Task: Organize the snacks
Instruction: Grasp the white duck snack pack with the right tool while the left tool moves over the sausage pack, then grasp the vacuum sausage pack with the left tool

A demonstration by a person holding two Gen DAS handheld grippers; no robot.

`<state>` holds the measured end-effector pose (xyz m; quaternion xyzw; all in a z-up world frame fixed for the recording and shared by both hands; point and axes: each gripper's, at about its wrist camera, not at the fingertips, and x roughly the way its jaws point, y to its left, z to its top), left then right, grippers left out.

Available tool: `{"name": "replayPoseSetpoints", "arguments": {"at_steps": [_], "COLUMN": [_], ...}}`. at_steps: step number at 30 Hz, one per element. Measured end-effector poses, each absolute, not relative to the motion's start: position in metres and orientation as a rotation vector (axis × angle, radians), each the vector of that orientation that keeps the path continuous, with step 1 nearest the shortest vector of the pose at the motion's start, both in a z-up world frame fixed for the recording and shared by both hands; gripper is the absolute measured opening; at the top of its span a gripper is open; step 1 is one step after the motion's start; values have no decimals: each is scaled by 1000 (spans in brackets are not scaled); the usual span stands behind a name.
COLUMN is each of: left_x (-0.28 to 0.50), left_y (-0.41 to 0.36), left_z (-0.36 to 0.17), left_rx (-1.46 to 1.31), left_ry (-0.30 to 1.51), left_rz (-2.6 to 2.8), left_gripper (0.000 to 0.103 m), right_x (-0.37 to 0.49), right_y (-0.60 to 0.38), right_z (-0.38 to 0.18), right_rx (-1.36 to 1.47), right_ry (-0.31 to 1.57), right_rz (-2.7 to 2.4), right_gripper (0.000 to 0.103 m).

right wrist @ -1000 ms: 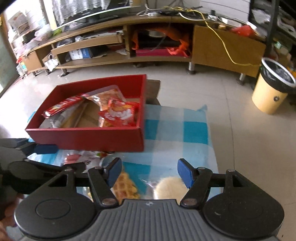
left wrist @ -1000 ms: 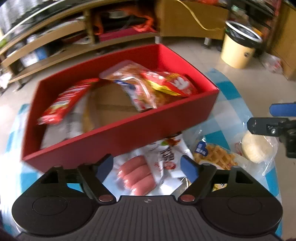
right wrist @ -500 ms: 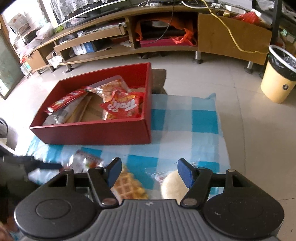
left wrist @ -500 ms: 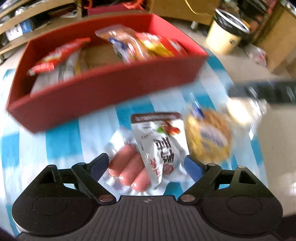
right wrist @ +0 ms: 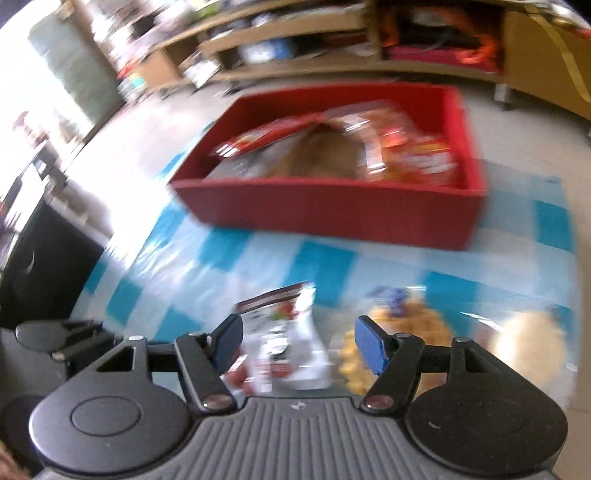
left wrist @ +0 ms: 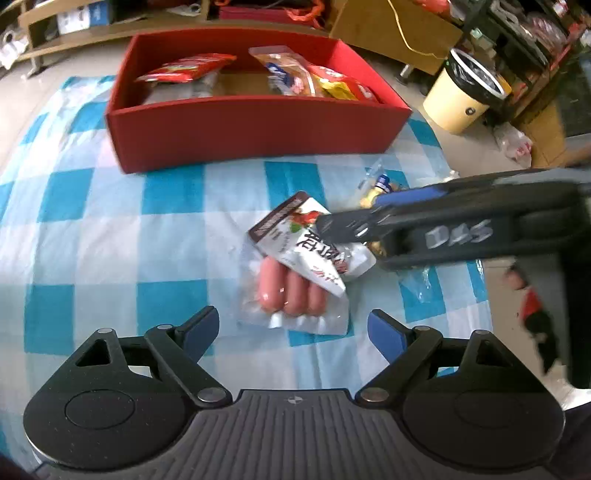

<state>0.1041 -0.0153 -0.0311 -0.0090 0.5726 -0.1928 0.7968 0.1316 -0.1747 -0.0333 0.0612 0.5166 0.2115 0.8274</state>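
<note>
A red box (left wrist: 258, 125) with several snack packs in it stands at the far side of the blue checked cloth (left wrist: 110, 229). In front of it lie a clear sausage pack (left wrist: 291, 291) and, overlapping it, a white pouch (left wrist: 295, 236). My left gripper (left wrist: 293, 332) is open just short of the sausage pack, with nothing between its fingers. My right gripper (left wrist: 351, 212) reaches in from the right, low over the pouch. The blurred right wrist view shows this gripper (right wrist: 299, 345) open, with the pouch (right wrist: 288, 343) lying below the gap. A waffle pack (right wrist: 369, 343) lies to its right.
A round pale cake in a clear wrapper (right wrist: 528, 343) lies at the cloth's right edge. Beyond the cloth, on the tiled floor, stand a yellow bin (left wrist: 461, 99) and low wooden shelves (right wrist: 332, 33). A dark cabinet (right wrist: 40, 269) stands left of the cloth.
My left gripper drew back from the red box and widened slightly; the sausage pack now lies ahead of its fingers. My right gripper swung left, from the waffle and cake to over the white pouch.
</note>
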Motion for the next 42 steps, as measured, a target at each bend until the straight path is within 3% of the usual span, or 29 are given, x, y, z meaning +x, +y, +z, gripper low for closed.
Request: {"name": "replayPoseSetpoints", "arguments": {"at_steps": [9,16,17,19,33,38,42], "left_x": [109,109,109,108,110,123,130], "left_y": [7,12,11,10,-21,-46,-62], "left_z": [-42,-47,-47,-46,-49,-61,-68], "left_rx": [-56,-59,-54,-48,52,66,55], "left_ry": [1259,1272,1273,1268,1232,1252,1260], "left_rz": [-410,-421,-421,-420,-422,-416,-374], "left_gripper": [92,92,92,92,95,95,102], "right_x": [150,151,151,150,93,66,56], "right_y": [-122,-133,-134,-140,-188,-206,-219], "right_z": [-72,-76,-76,-74,-23,-34,-50], "right_rx": [-16,5,22,47,136,107,118], "right_ry": [1204,1177,1169,1158,1100,1146,1182], "right_rz": [507,496,493,484,404,346,332], "right_gripper": [72,73,72,52,51,51,51]}}
